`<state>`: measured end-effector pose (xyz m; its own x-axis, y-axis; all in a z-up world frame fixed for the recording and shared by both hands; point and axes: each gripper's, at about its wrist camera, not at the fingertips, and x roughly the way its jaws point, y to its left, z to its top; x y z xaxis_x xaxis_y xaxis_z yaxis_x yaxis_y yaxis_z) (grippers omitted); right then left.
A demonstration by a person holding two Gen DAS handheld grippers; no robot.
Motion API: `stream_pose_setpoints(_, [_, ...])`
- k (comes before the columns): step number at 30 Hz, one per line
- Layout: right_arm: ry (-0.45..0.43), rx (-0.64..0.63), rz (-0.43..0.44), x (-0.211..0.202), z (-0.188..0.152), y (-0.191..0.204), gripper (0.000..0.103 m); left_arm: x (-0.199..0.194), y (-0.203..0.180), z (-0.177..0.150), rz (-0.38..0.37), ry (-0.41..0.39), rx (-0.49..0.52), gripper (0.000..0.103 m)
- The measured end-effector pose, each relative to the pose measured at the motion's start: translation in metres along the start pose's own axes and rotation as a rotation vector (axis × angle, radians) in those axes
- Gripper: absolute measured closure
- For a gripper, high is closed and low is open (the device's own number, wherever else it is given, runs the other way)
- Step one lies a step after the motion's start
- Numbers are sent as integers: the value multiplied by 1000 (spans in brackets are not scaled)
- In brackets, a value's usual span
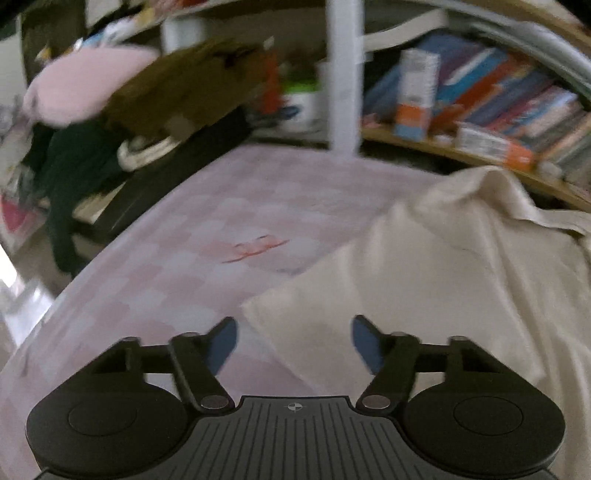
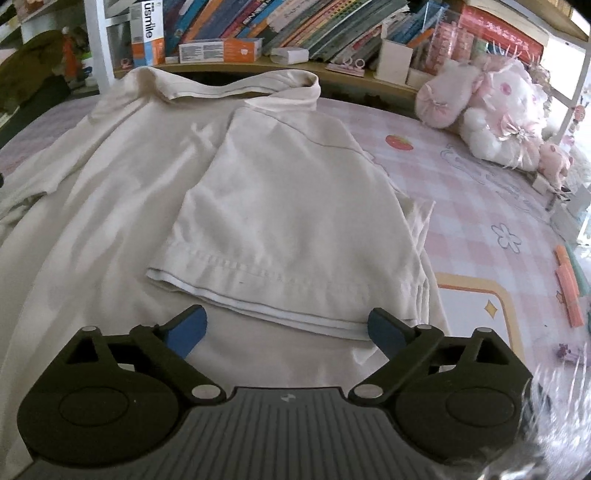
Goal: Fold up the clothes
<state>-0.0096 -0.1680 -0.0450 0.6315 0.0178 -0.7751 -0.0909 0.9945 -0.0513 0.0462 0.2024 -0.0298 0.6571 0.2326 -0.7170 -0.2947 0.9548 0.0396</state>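
While the cream polo shirt (image 2: pixel 155 206) lies spread across the pink checked bed sheet (image 2: pixel 476 206), its collar (image 2: pixel 258 86) toward the bookshelf (image 2: pixel 280 68), one side with its short sleeve (image 2: pixel 288 221) is folded over onto the middle, the hemmed sleeve edge lying nearest the right tongs (image 2: pixel 286 330). Those right tongs hover just above the shirt with their blue-padded fingers (image 2: pixel 192 326) spread wide, one on each side of the sleeve hem, pinching nothing. Seen from the left wrist view, which is blurred, the left tongs (image 1: pixel 293 345) hang over the shirt's other edge where cloth meets sheet; their blue pads (image 1: pixel 221 345) stand apart, with cloth showing below the gap, and no grip can be made out. Behind the bed, the shelf holds a row of leaning books (image 2: pixel 295 26), with a white and orange "usmile" box (image 2: pixel 147 33) standing upright at its left end, a flat orange and white carton (image 2: pixel 221 50) lying in front of the books, and a small white open box (image 2: pixel 395 61) further right whose contents cannot be told. Pink and white plush toys (image 2: pixel 495 110) sit on the sheet at the right, well apart from the shirt, and some orange strips (image 2: pixel 569 288) lie near the sheet's right edge
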Motion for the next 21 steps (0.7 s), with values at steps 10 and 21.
stream_pose_setpoints(10, [8, 36, -55, -1, 0, 7, 8, 25, 30, 17, -134, 15, -77, 99])
stream_pose_setpoints(21, [32, 2, -120, -2, 6, 23, 8, 71, 62, 138, 29, -137, 22, 99])
